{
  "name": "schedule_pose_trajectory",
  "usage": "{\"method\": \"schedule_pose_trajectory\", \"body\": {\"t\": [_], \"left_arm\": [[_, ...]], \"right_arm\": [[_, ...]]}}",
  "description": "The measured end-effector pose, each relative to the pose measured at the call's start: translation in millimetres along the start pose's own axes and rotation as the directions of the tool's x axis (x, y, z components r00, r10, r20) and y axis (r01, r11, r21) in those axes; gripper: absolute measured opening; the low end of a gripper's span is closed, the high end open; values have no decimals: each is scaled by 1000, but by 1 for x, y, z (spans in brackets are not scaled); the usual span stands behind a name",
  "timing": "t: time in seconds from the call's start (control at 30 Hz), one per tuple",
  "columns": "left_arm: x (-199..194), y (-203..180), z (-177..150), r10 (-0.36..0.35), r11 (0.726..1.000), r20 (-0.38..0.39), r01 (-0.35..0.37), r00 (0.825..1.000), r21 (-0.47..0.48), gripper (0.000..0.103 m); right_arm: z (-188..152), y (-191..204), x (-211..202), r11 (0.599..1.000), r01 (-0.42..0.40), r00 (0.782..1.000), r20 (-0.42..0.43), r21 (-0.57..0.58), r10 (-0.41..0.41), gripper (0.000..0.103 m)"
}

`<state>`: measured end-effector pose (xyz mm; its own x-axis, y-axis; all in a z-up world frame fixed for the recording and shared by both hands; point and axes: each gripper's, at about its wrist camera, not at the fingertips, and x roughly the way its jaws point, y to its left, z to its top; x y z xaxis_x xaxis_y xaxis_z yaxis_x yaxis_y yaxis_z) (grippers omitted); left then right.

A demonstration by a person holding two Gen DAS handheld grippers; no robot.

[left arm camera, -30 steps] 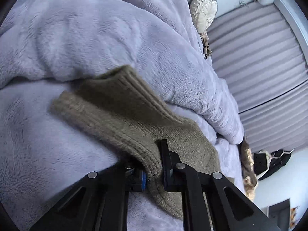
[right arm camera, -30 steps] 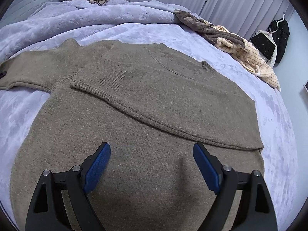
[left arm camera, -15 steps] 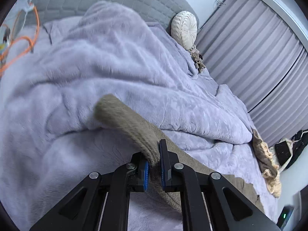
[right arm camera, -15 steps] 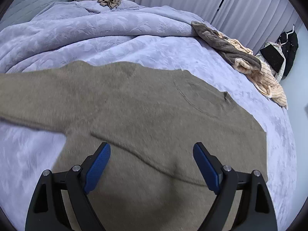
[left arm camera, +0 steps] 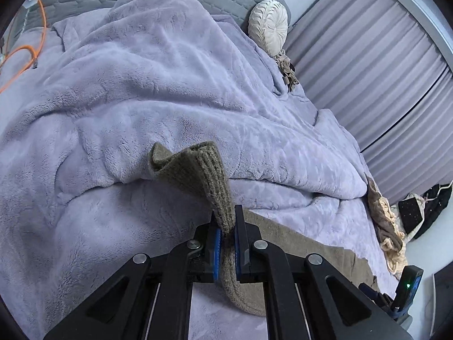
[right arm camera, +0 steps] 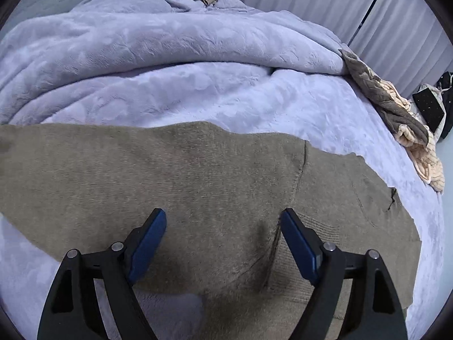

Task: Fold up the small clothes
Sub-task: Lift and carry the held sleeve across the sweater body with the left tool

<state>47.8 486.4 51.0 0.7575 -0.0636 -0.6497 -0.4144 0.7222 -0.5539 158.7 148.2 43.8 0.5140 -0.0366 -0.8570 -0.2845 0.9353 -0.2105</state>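
An olive-brown knit sweater [right arm camera: 215, 175] lies spread on a lilac fleece bedspread [right arm camera: 175, 85]. My left gripper [left arm camera: 225, 232] is shut on the sweater's ribbed sleeve cuff [left arm camera: 198, 164] and holds it lifted above the bed; the cuff end stands up past the fingertips. The sweater body [left arm camera: 305, 246] lies lower right in that view. My right gripper [right arm camera: 223, 226] is open and empty, hovering just above the sweater's middle, with a folded sleeve edge running near its right finger [right arm camera: 300, 246].
A heaped lilac blanket [left arm camera: 158, 85] rises behind the sweater. A round cream cushion [left arm camera: 269, 25] sits by the grey headboard. A pile of brown and peach clothes [right arm camera: 402, 107] lies at the bed's right edge. An orange cable [left arm camera: 25, 53] lies far left. Curtains stand behind.
My left gripper has lifted the sleeve cuff off the bed and carried it up. The right gripper has moved forward over the sweater, staying open.
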Motion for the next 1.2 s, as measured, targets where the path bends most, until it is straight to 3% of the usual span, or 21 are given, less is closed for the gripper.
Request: {"method": "schedule_pose_trajectory", "body": {"t": [0.07, 0.17, 0.27, 0.37, 0.43, 0.53, 0.63, 0.87, 1.2], "left_arm": [[-7, -4, -1, -29, 999, 6, 29, 1000, 26, 8], [-14, -12, -4, -18, 999, 31, 17, 999, 47, 8], [-16, -11, -6, -12, 1000, 62, 10, 998, 24, 8], [-9, -6, -3, 29, 1000, 3, -29, 1000, 2, 8], [-11, -2, -3, 43, 999, -4, -43, 999, -15, 8], [-24, -2, -3, 45, 999, 17, -44, 999, -24, 8], [-36, -15, -3, 67, 998, 33, -68, 997, 8, 8], [-46, -86, -10, 104, 981, 49, -111, 993, 157, 8], [-24, -185, -35, 125, 955, -4, -119, 992, 273, 8]], "right_arm": [[-3, -6, -11, 1000, 3, 1000, 24, 9, -3, 86], [0, -17, -9, 998, 64, 998, 19, 22, -64, 86], [7, -21, 11, 997, 72, 996, -49, 40, -70, 86], [4, -1, 31, 999, 32, 991, -128, -17, -34, 86], [2, 10, 25, 997, 55, 993, -99, -51, -60, 86], [0, 5, 3, 999, -46, 997, -54, -8, 46, 86], [-8, -7, -22, 999, -36, 999, 0, -11, 36, 86], [-44, -75, -48, 999, 16, 1000, 11, 39, -16, 86], [-105, -183, -57, 977, 75, 997, -34, 198, -70, 86]]}}
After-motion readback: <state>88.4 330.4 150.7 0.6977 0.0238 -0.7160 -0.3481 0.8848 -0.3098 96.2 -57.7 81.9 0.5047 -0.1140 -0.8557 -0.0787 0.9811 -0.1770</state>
